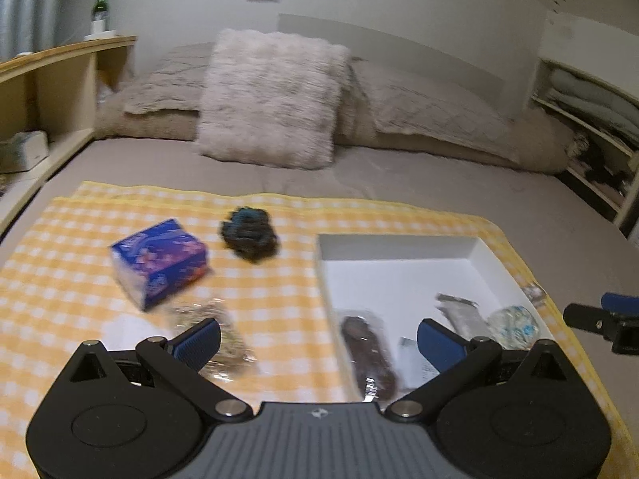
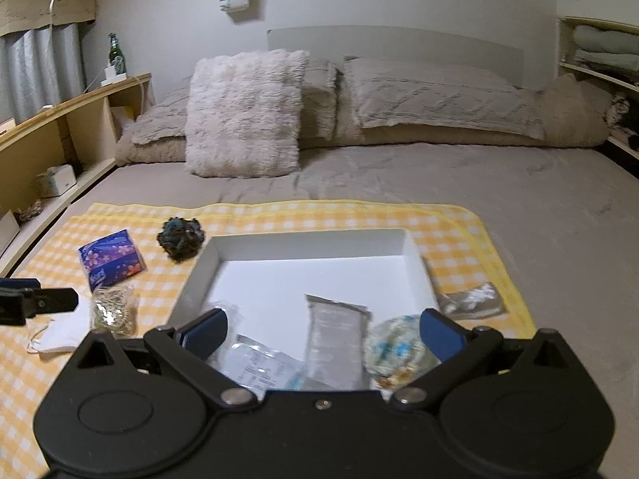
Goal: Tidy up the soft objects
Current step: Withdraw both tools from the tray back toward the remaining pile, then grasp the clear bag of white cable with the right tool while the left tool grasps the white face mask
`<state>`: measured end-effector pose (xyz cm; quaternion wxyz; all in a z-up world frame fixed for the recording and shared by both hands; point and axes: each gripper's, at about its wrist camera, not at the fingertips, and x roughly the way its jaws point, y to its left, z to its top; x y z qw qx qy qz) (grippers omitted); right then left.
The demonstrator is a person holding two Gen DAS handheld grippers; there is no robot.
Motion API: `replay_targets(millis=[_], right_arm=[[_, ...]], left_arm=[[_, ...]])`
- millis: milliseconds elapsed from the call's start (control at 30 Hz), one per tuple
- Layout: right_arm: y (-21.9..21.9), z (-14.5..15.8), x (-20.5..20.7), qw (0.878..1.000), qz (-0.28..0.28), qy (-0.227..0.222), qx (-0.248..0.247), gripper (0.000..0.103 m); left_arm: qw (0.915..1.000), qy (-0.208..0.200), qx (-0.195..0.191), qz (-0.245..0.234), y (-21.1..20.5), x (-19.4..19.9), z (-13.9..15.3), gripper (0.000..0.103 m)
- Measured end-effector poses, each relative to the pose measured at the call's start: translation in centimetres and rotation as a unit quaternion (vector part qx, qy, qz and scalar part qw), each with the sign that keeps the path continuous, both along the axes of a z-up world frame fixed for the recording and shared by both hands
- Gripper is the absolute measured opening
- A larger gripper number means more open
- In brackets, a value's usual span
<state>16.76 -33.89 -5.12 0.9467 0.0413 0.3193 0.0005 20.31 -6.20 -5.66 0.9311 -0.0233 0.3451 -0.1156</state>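
A white tray [image 1: 399,239] [image 2: 307,237] lies on a yellow checked cloth [image 1: 259,295] on the bed. In it lie a brown packet [image 1: 369,351], a grey pouch [image 2: 335,335], a round patterned bundle [image 2: 397,349] and a clear packet [image 2: 259,363]. On the cloth lie a blue tissue pack [image 1: 159,259] [image 2: 112,259], a dark scrunchie [image 1: 249,233] [image 2: 181,237], a clear bag of rubber bands [image 2: 114,311] [image 1: 217,339], a white cloth [image 2: 64,331] and a clear pouch [image 2: 471,299]. My left gripper [image 1: 319,339] is open above the tray's left edge. My right gripper [image 2: 321,333] is open above the tray.
A fluffy pillow [image 2: 243,115] and grey pillows [image 2: 431,95] lie at the head of the bed. A wooden shelf [image 2: 60,127] with a green bottle [image 2: 116,56] runs along the left. Shelves with folded linens [image 2: 599,52] stand at the right.
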Motion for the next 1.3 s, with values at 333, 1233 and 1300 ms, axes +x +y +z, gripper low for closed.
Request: replay_targets(millis=[333, 1233, 1300], right_arm=[[5.9, 0.3, 2.2, 0.999, 0.049, -0.014, 0.009, 0.103], [20.7, -4.9, 11.4, 0.981, 0.178, 0.027, 0.075, 0.103], [21.5, -5.9, 12.4, 0.980, 0.182, 0.044, 0.074, 0.103]], left_arm=[[0.9982, -0.022, 0.001, 0.056, 6.7, -0.4, 1.4, 0.103], [0.9867, 0.085, 0.009, 0.138, 16.6, 4.2, -3.3, 0.103], [0.9860, 0.089, 0.002, 0.141, 17.2, 4.7, -3.7, 0.103]])
